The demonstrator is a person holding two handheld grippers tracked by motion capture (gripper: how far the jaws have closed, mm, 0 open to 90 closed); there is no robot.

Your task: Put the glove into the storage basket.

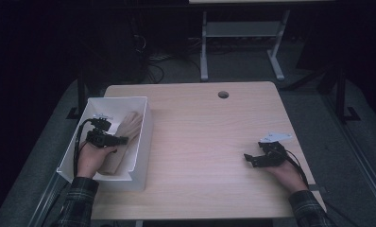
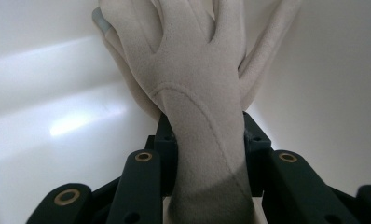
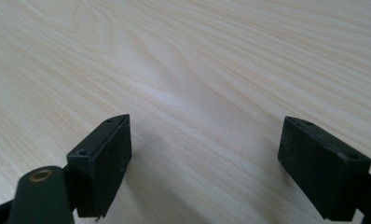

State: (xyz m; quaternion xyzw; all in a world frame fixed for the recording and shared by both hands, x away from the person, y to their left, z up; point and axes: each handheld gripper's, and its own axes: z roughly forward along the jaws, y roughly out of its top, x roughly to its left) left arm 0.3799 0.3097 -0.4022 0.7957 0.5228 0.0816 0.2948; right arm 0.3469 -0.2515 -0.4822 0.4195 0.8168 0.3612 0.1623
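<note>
A beige fabric glove [image 1: 124,137] lies inside the white bin [image 1: 141,150] at the table's left. My left gripper [image 1: 120,140] reaches into the bin and is shut on the glove. In the left gripper view the glove [image 2: 197,84] runs between both jaws at its wrist part, its fingers spread against the bin's white wall [image 2: 44,93]. At the table's right my right gripper [image 1: 250,159] rests low over the wood, held by a hand. Its jaws stand wide open in the right gripper view, with bare tabletop [image 3: 183,70] between its pads [image 3: 104,163].
The wooden table [image 1: 205,142] has a round cable hole [image 1: 223,94] near its far edge. Beyond the table stand a grey desk frame [image 1: 243,42] and loose cables on the floor. Plaid sleeves enter from the bottom.
</note>
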